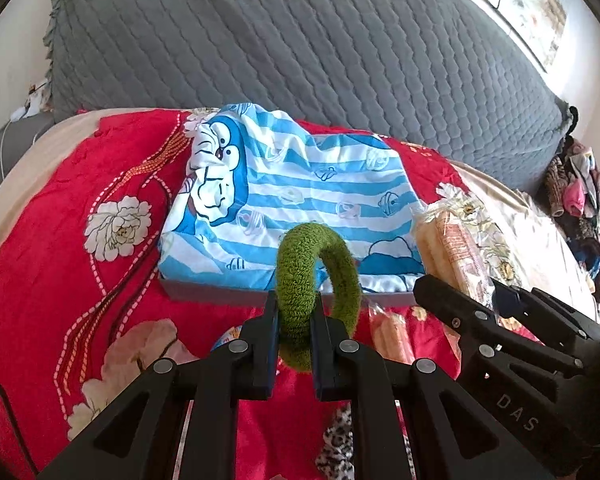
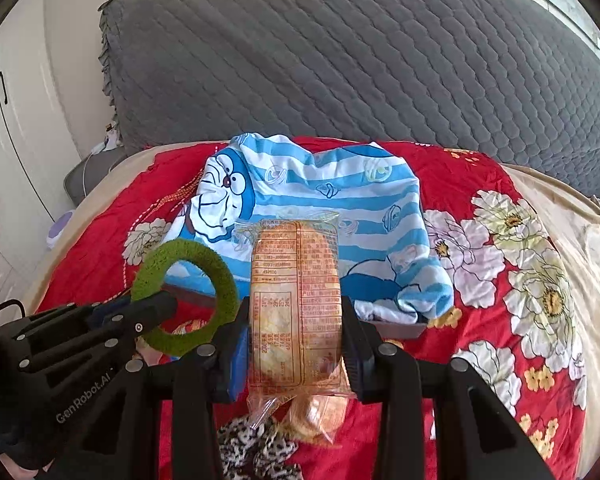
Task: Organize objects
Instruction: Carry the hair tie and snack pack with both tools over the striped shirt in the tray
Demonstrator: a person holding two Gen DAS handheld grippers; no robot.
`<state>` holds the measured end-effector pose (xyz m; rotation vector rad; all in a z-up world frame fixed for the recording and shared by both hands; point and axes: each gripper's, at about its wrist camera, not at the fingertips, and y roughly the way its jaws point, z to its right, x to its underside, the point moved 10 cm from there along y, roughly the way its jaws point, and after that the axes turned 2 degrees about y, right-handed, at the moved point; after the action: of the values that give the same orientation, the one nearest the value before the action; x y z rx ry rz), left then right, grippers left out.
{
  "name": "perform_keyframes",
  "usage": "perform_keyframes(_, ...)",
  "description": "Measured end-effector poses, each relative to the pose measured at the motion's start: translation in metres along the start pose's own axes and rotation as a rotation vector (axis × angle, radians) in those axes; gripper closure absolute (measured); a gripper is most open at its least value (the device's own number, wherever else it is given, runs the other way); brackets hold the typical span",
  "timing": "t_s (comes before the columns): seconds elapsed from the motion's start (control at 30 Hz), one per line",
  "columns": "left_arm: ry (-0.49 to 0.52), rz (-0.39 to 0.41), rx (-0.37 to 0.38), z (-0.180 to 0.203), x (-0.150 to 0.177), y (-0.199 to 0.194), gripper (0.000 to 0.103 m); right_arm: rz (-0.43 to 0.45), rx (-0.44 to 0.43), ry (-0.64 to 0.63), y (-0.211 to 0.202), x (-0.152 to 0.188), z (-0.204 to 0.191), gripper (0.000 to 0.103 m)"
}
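Scrunchie (image 1: 318,292), green and fuzzy, is pinched in the left gripper (image 1: 294,320): jaws closed on its lower arc, the ring standing upright above the fingertips. In the right wrist view the same ring (image 2: 188,294) sits off to the left, held clear of the bedding.

Right gripper (image 2: 296,332) has its jaws clamped on a clear-wrapped snack pack (image 2: 296,304), printed label facing the camera, pack standing on end between the pads. In the left wrist view that pack (image 1: 448,252) shows up to the right, just beside the scrunchie.

Below the grippers, on the red floral bedspread (image 1: 80,240): a leopard-print scrunchie (image 2: 256,448) and another wrapped snack (image 2: 316,412), touching each other in the right view. A second wrapped snack piece (image 1: 392,332) lies on the red cover just short of the box.

Beyond the fingertips: a shallow grey box (image 1: 220,294) with a blue-and-white striped cartoon cloth (image 1: 300,184) draped over it, hiding the inside. Both held items are short of the box, not in it.

Further back: a grey quilted headboard cover (image 1: 300,48). Far right in the left view, a heap of clothes (image 1: 580,200). Far left in the right view, white wardrobe doors (image 2: 16,120).
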<state>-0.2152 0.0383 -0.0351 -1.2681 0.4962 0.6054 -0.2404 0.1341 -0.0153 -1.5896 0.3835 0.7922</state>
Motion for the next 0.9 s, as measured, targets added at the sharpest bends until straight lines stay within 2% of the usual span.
perform_keyframes(0.37,0.018,0.008,-0.034,-0.006,-0.024,0.024,0.090,-0.024,-0.029,0.025,0.031,-0.020,0.003,0.064)
perform_keyframes(0.9,0.034,0.014,-0.087,-0.017,-0.056,0.061,0.090,-0.035,-0.003,0.002,0.069,-0.047,0.012,0.064)
